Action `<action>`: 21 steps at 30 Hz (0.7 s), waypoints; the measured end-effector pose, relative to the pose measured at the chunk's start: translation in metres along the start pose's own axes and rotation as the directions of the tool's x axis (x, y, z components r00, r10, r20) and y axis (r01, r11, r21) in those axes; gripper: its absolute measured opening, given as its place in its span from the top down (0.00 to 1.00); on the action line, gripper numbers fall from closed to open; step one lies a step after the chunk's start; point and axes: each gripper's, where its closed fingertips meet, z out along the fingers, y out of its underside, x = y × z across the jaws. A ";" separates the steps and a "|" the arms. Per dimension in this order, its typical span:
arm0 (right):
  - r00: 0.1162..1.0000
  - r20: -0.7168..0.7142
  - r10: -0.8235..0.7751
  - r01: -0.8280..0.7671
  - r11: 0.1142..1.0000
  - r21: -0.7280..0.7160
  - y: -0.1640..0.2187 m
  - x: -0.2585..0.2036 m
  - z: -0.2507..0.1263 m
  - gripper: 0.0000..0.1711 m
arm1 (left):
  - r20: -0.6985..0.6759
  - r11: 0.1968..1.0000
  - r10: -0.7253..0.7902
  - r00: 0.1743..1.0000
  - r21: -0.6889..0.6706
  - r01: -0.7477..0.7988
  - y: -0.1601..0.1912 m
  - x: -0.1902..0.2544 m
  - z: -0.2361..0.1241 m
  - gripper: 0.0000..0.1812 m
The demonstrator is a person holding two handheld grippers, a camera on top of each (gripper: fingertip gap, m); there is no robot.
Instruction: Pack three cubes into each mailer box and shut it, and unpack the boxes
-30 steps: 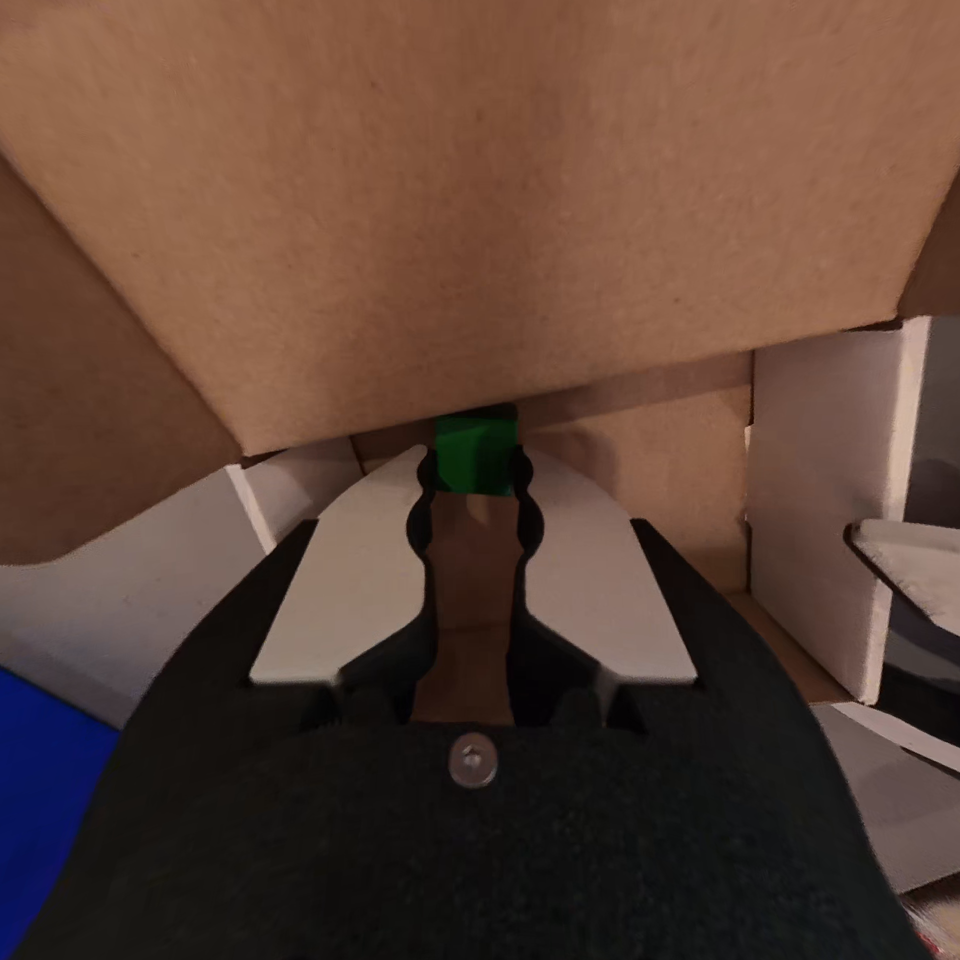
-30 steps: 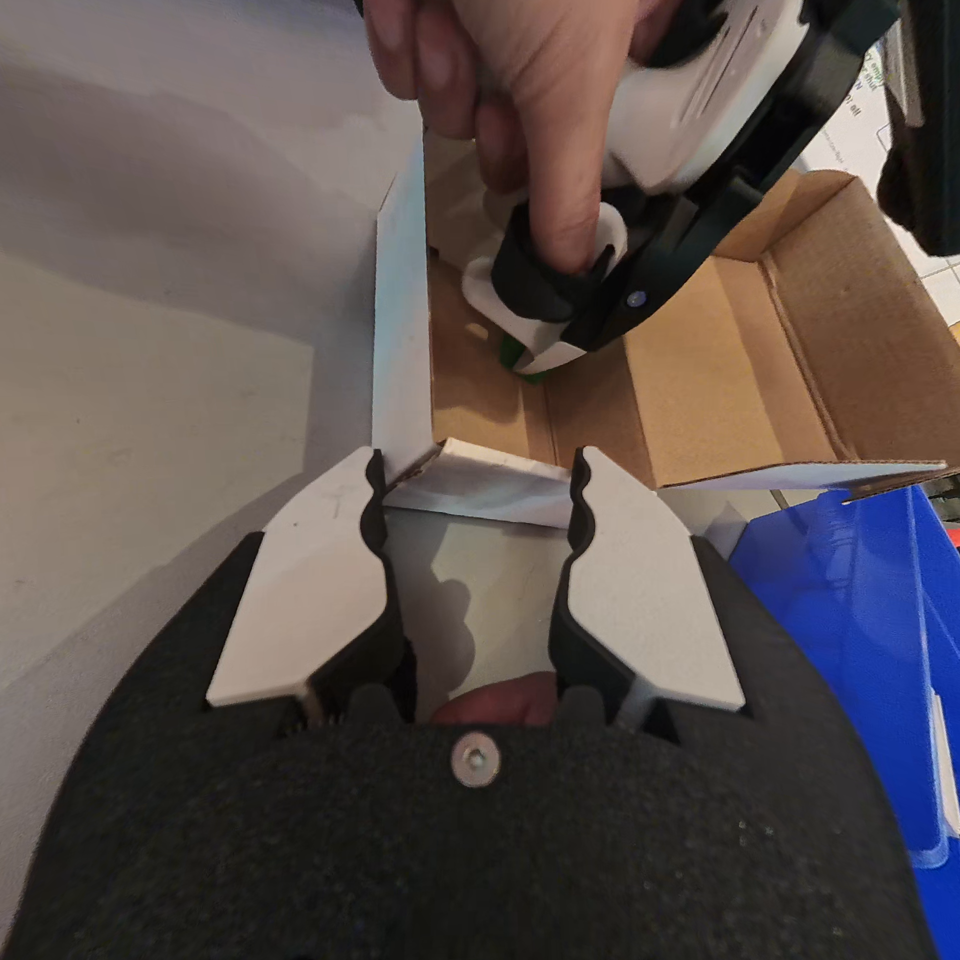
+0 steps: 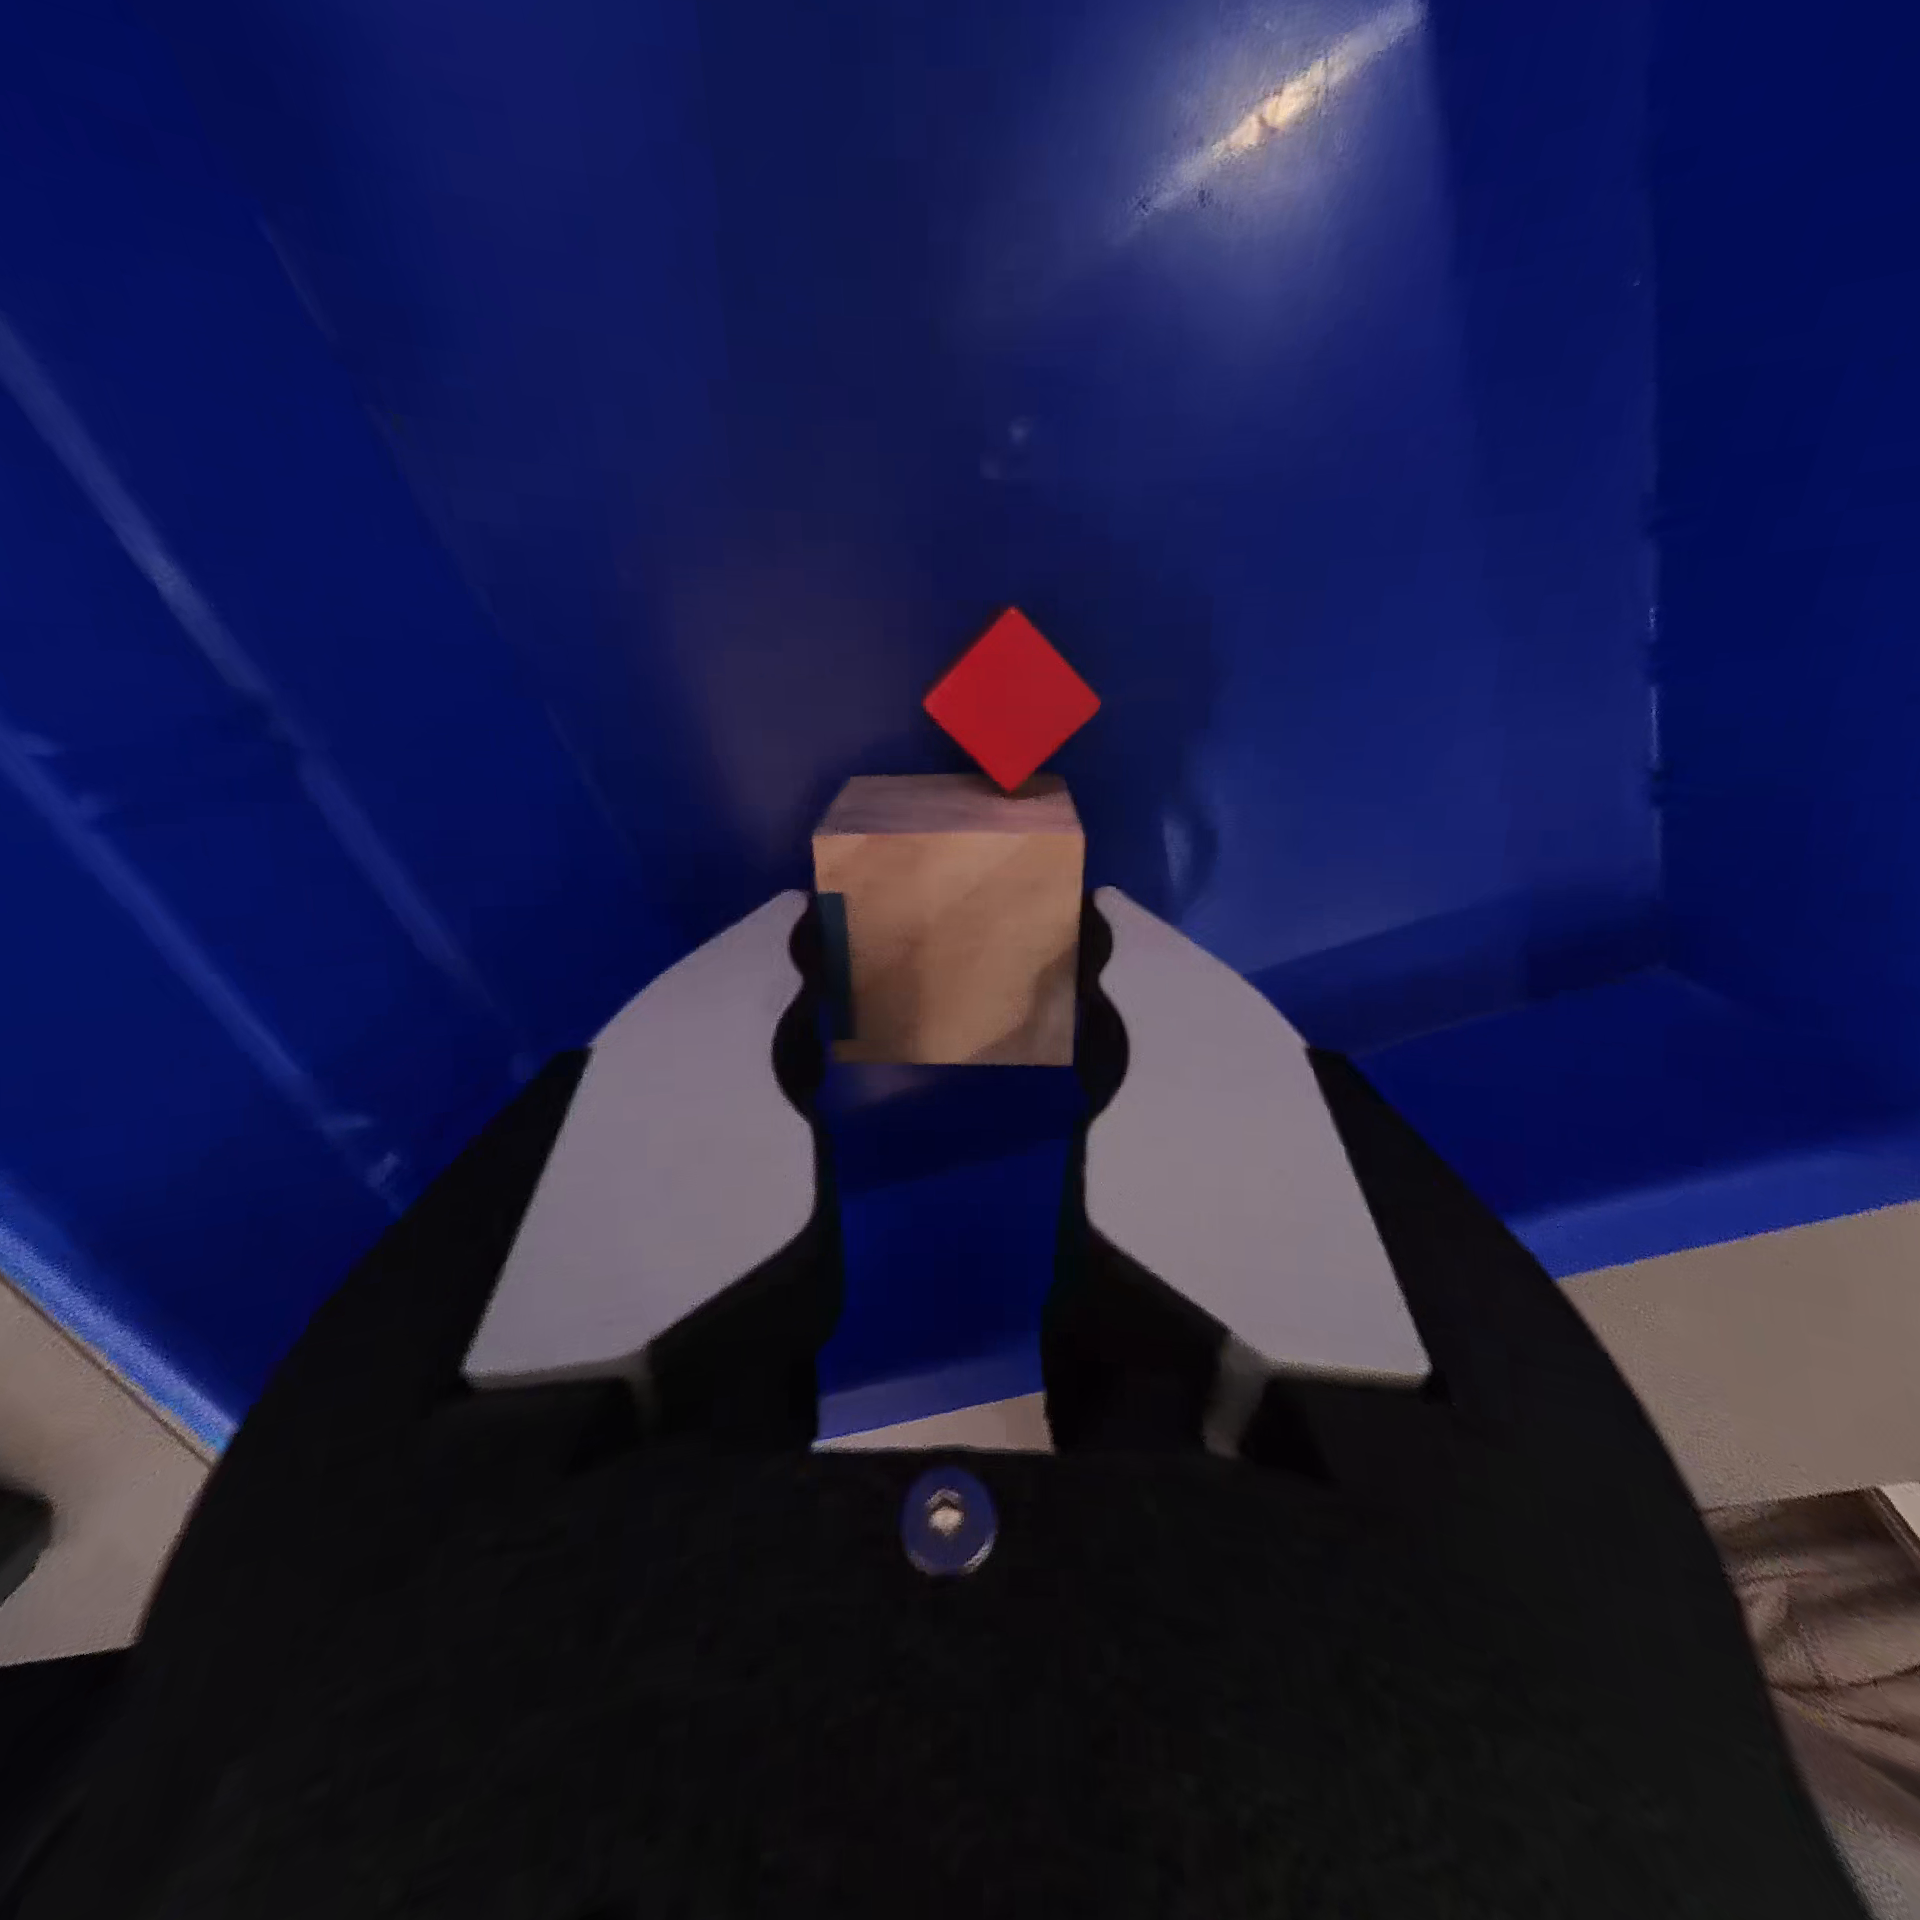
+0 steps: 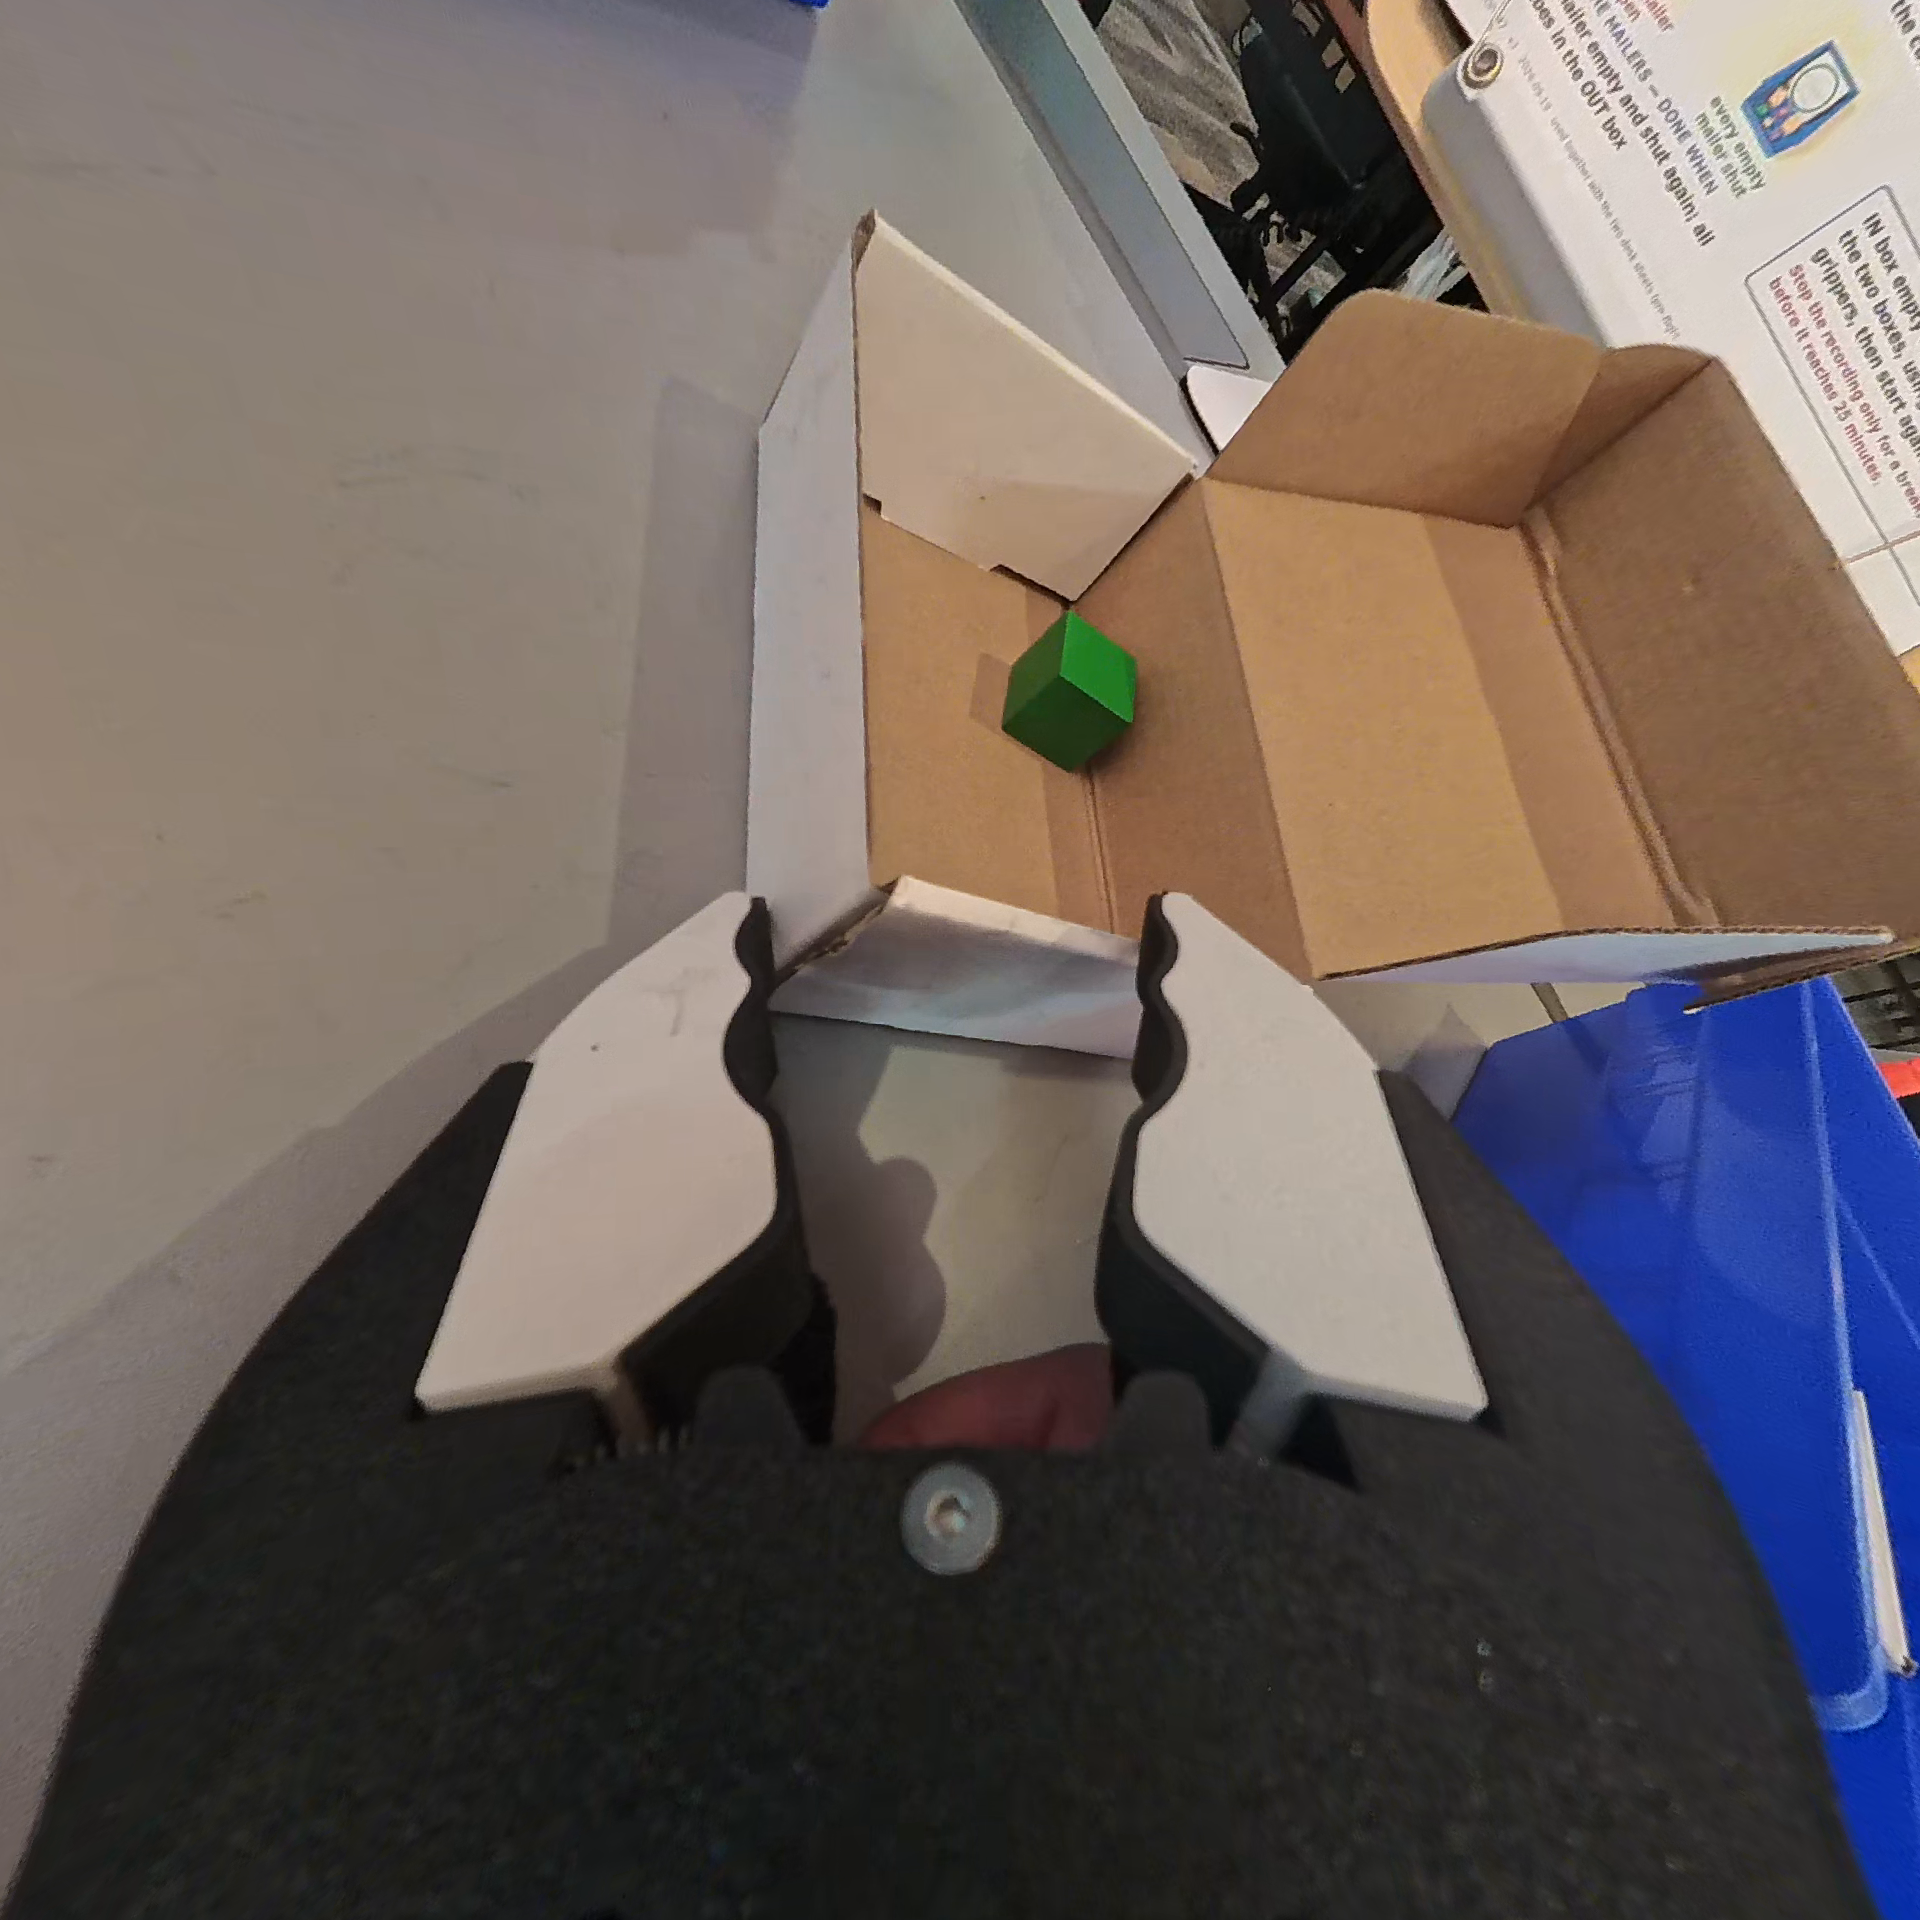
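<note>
While left gripper (image 3: 951, 977) brackets wooden cube (image 3: 951, 935) mid-frame in blue bin (image 3: 416, 520), contact unclear, clamp squarely before lifting; right gripper (image 4: 951, 971), spread, steadies mailer box (image 4: 805, 665) holding green cube (image 4: 1070, 691).

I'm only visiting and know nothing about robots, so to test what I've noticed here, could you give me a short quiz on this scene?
1. True or false: the green cube lies inside the open mailer box.
2. In the blue bin, which cube sits just beyond the wooden cube? A red, B yellow, C green.
3. Fill in: the fingers of the right gripper, at the box's near corner, are ___ (open or shut).

Key: 1 true. 2 A, the red cube. 3 open.
</note>
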 end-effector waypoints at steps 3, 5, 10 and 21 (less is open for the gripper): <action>1.000 0.000 0.000 0.000 1.000 0.000 0.000 0.000 0.000 0.61 | 0.014 1.000 0.021 1.000 -0.001 -0.021 0.002 0.000 -0.011 0.75; 1.000 0.000 0.000 0.000 1.000 0.000 0.000 0.000 0.000 0.61 | 0.076 0.995 0.010 0.997 0.095 -0.017 -0.010 -0.004 -0.040 0.75; 1.000 -0.001 -0.002 0.002 1.000 0.001 0.000 0.000 0.000 0.61 | -0.015 0.868 0.251 0.968 0.447 -0.219 -0.067 0.101 -0.145 0.76; 1.000 -0.009 -0.020 0.020 1.000 0.007 -0.001 -0.001 -0.001 0.62 | -0.083 0.825 0.547 0.833 0.227 -0.518 -0.154 0.307 -0.070 0.75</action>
